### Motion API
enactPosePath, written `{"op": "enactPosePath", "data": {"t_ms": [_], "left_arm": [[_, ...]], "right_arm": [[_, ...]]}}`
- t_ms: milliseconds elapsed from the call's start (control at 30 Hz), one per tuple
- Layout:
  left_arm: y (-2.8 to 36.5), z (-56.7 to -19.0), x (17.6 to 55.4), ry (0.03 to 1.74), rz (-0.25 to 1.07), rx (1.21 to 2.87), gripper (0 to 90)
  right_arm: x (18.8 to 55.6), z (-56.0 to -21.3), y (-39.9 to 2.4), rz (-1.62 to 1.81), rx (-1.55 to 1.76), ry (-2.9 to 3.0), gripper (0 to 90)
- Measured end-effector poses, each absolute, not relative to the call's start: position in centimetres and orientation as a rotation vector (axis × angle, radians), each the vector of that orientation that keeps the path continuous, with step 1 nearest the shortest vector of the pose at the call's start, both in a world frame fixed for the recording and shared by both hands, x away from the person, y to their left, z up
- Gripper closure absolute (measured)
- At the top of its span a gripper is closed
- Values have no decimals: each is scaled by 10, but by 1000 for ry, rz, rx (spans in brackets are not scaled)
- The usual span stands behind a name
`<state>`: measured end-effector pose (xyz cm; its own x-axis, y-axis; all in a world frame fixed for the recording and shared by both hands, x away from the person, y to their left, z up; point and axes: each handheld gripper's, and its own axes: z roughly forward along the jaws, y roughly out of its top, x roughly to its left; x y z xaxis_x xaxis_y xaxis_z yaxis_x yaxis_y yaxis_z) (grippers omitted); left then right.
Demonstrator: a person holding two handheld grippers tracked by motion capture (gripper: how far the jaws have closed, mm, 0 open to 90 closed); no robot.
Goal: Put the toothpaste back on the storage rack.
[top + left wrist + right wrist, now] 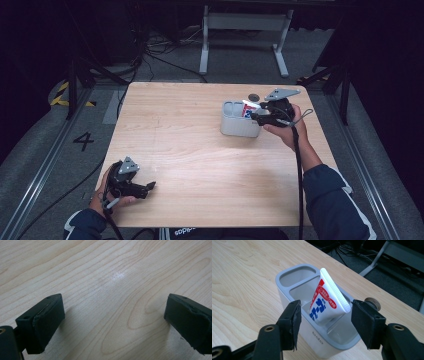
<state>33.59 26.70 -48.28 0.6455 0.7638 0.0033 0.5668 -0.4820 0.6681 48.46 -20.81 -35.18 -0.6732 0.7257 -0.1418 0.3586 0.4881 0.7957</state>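
Observation:
A grey and white holder point(239, 127) with several compartments stands on the right half of the wooden table point(190, 150). A white toothpaste tube point(248, 109) with red and blue print leans tilted in one of its compartments, crimped end up. My right gripper point(256, 116) hovers at the holder's right end. In the right gripper view the tube point(325, 302) rises from the holder point(287, 275) between the jaws of my right gripper point(326, 303), which stand apart with a gap on the left side. My left gripper point(150, 186) rests near the front left corner, open point(115, 298) over bare wood.
A small dark round object point(254, 97) lies on the table just behind the holder, close to the far edge. Beyond the table stand a white metal frame point(245, 22) and loose cables point(150, 50) on the floor. Dark stands flank both sides.

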Motion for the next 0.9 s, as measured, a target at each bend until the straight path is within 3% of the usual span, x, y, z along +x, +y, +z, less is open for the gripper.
{"op": "enactPosePath", "data": {"t_ms": [900], "left_arm": [[266,-483,337,1032,405,2220,30]], "right_arm": [[425,-358,-241,1038,809,2312,370]]}}
